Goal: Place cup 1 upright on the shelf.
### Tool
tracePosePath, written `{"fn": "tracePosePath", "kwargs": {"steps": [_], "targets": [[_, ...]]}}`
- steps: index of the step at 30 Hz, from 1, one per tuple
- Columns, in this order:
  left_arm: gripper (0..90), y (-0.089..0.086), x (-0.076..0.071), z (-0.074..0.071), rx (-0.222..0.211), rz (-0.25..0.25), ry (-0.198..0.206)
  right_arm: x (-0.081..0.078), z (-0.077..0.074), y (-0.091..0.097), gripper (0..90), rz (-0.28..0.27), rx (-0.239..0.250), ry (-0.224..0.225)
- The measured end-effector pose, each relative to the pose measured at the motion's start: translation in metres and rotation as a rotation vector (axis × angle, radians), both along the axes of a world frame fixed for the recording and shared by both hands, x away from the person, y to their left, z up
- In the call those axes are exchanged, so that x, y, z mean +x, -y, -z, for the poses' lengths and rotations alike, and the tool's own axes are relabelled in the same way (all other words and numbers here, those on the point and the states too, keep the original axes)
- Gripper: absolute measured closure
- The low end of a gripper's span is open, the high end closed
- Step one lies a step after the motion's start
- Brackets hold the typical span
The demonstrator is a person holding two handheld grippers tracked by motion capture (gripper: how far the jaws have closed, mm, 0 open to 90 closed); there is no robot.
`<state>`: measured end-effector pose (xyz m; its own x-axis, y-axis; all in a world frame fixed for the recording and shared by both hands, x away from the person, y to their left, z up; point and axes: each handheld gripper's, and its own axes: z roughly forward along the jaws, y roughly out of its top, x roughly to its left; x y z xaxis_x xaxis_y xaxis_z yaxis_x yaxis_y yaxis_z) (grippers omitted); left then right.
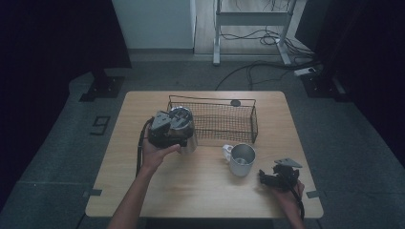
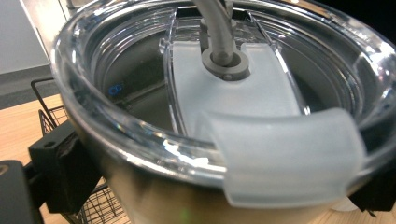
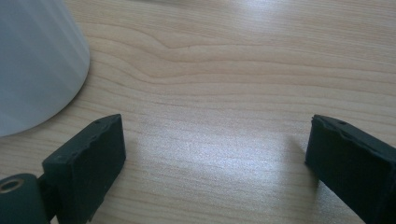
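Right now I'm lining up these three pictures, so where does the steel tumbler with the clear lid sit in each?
High view: tumbler left of centre, in the left gripper, beside the wire basket.
Left gripper view: tumbler up close, lid uppermost.
Right gripper view: not in it.
Shared landmark: the wooden table.

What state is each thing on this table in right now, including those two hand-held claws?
Steel tumbler: upright, clear lid on, gripped by the left gripper.
White mug: upright on the table, untouched.
Wire basket: on the table behind the mug.
Right gripper: jaws wide apart, holding nothing, low over the table.
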<state>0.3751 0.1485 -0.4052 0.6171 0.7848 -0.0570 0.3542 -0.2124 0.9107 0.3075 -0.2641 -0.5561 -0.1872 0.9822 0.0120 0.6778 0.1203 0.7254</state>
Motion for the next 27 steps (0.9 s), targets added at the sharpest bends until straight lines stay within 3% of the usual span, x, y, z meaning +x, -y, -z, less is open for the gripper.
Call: {"fn": "tracePosePath", "kwargs": {"steps": [27], "targets": [[3.9,0.002,0.017,-0.020,-0.008,-0.011,0.016,0.000,0.000,0.000,5.0,0.001,0.000,0.001]]}}
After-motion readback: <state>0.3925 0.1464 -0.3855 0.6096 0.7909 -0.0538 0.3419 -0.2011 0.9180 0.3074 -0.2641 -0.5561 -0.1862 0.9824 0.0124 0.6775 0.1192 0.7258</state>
